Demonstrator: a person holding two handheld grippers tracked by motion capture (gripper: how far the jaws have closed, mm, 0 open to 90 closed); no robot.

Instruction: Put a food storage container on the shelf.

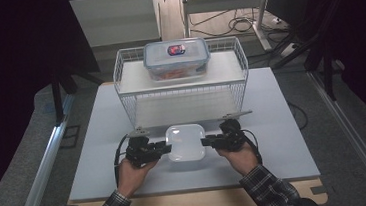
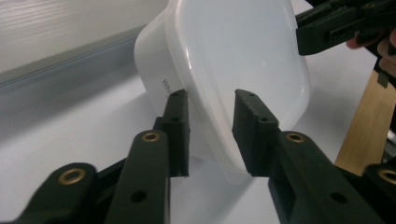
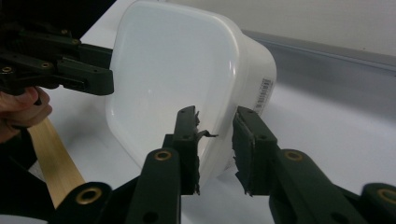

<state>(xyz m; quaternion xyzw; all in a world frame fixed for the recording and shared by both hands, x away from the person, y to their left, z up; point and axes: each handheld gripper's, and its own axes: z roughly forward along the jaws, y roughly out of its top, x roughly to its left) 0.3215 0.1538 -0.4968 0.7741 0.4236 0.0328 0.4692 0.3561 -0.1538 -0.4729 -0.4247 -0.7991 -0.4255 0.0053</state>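
Observation:
A white, square plastic tub [image 1: 186, 142] with rounded corners sits near the front of the white board [image 1: 273, 125]. My left gripper [image 1: 167, 147] is at its left side. In the left gripper view the jaws [image 2: 210, 100] straddle the tub's [image 2: 243, 51] wall, one outside and one inside, with a narrow gap still showing. My right gripper [image 1: 204, 142] is at the right side. In the right gripper view its jaws [image 3: 215, 116] likewise straddle the tub's [image 3: 173, 74] wall without visibly pressing. Each view also shows the other gripper, the right [image 2: 322, 32] and the left [image 3: 93, 77], on the far rim.
A white wire shelf rack [image 1: 182, 83] stands just behind the tub. A clear lidded box [image 1: 177, 58] with red contents rests on its top shelf. The wooden table edge [image 1: 194, 202] runs along the front. Dark stands and cables surround the table.

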